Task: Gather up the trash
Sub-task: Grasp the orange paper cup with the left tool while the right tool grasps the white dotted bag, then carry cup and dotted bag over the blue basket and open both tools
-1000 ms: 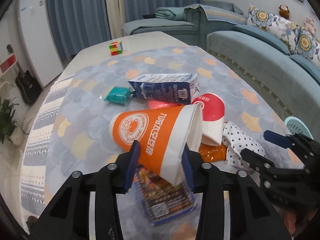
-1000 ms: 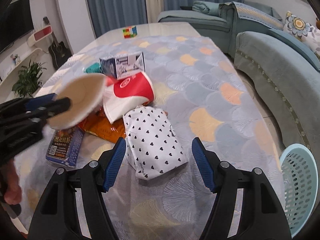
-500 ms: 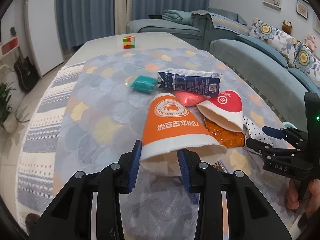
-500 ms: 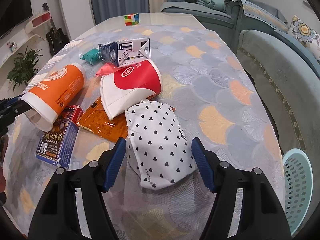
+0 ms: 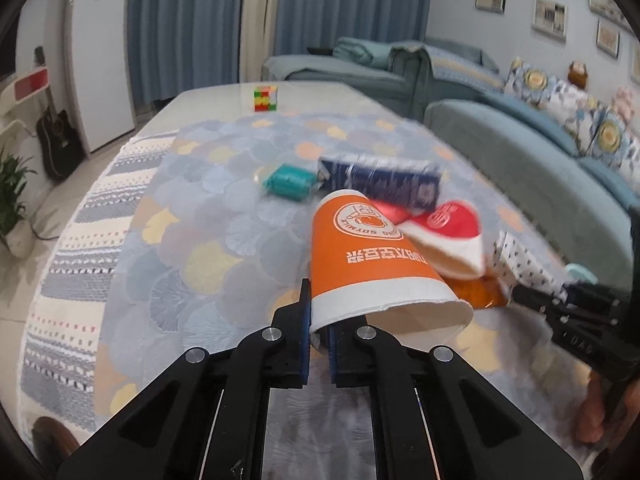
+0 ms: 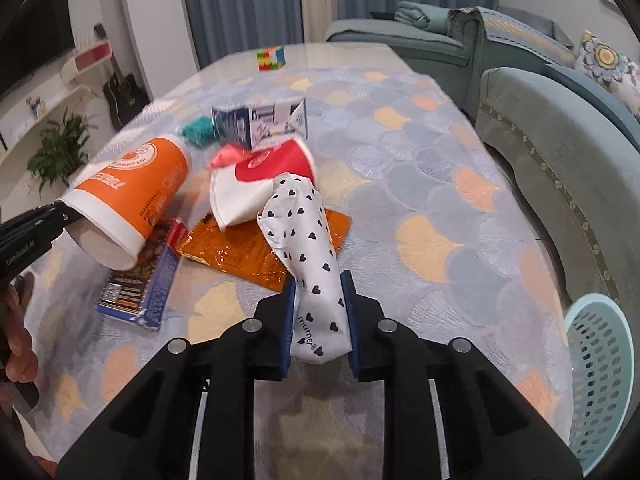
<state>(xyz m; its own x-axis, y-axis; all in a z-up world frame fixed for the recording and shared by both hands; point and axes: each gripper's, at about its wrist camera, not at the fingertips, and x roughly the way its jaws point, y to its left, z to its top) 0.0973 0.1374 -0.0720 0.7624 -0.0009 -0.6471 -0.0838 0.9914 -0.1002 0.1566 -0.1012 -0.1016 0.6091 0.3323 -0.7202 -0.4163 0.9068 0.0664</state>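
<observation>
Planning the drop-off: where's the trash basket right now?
Right wrist view, bottom right: the light-blue basket sits off the table's edge, beside the teal sofa, right of the right gripper.

We've got the left gripper pinched tight on the rim of the orange cup, jaws just closed. Beyond it lie the red cup and blue carton; a puzzle cube sits at the table's far edge.

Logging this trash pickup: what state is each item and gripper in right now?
left gripper: shut on orange cup rim
orange cup: tipped, held
right gripper: shut on heart-print pack
heart-print pack: squeezed, held
red cup: lying, crushed
milk carton: lying flat
</observation>
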